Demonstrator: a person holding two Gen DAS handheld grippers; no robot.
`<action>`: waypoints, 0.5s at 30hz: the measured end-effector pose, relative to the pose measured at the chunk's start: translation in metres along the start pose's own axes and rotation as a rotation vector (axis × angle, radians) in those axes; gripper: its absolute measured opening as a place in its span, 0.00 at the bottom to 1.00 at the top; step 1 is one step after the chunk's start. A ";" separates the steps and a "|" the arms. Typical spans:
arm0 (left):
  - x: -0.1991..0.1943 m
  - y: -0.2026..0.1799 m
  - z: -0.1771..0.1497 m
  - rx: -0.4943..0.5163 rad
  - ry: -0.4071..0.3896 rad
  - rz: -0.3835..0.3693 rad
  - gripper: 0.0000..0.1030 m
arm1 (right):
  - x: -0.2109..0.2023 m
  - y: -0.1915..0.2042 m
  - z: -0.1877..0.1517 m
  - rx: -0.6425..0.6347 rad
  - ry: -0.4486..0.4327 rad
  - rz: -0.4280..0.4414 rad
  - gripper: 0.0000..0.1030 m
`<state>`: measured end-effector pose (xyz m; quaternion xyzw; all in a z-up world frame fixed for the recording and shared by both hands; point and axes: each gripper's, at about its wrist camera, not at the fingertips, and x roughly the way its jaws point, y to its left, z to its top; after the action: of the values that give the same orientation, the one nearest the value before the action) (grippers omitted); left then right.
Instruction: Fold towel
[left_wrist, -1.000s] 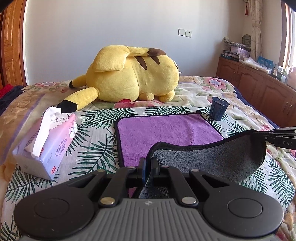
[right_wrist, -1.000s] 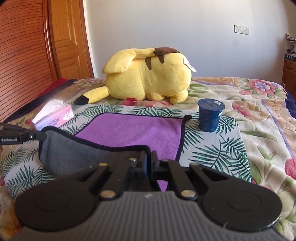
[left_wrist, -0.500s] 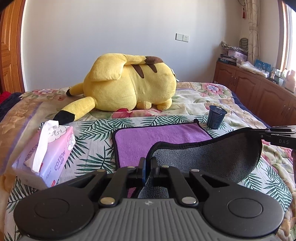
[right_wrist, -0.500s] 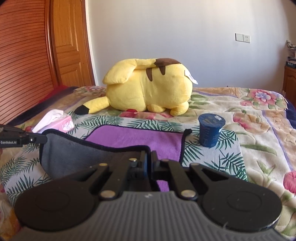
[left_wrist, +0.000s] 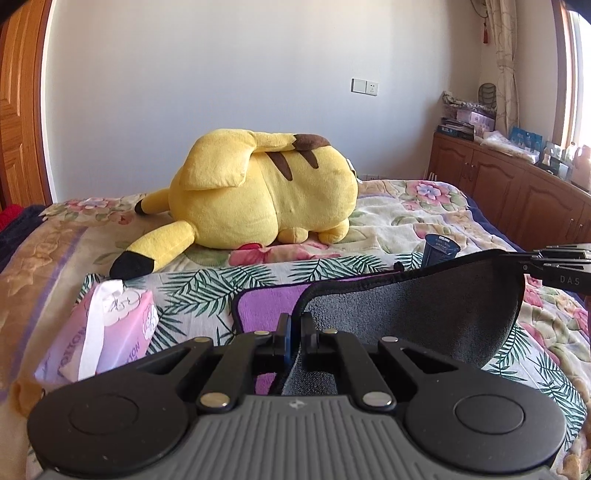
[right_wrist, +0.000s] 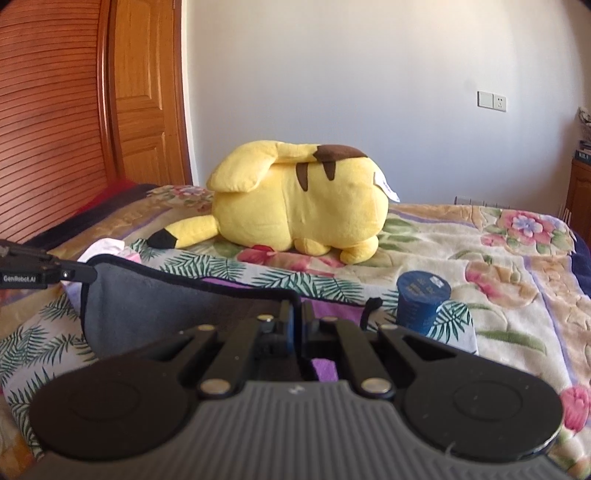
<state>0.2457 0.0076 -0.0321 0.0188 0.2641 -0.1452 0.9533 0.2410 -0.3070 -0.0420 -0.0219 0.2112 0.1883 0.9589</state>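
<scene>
Both tools, left (left_wrist: 294, 325) and right (right_wrist: 295, 325), clamped on fleecy grey-backed purple towel (left_wrist: 413, 317), edge sagging between.

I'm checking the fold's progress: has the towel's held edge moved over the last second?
Yes. The towel edge clamped by the left gripper and right gripper has gone up and forward: it now covers most of the purple side and reaches the blue cup.

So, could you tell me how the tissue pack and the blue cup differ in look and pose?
The tissue pack is pink, soft-sided and lies tilted, with a white tissue sticking out; the blue cup is dark, round and stands upright with its lid on. The pack sits left of the towel, the cup beside its far right corner. Both rest on the bed, untouched by either gripper.
</scene>
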 end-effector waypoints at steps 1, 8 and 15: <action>0.001 -0.001 0.003 0.009 -0.004 0.000 0.00 | 0.001 0.000 0.002 -0.005 -0.004 0.000 0.04; 0.005 0.000 0.022 0.010 -0.036 -0.002 0.00 | 0.004 -0.002 0.017 -0.038 -0.040 -0.006 0.04; 0.012 -0.002 0.035 0.036 -0.050 0.009 0.00 | 0.014 -0.006 0.024 -0.050 -0.061 -0.016 0.04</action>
<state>0.2725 -0.0012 -0.0082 0.0335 0.2376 -0.1461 0.9597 0.2641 -0.3047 -0.0260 -0.0420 0.1766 0.1864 0.9656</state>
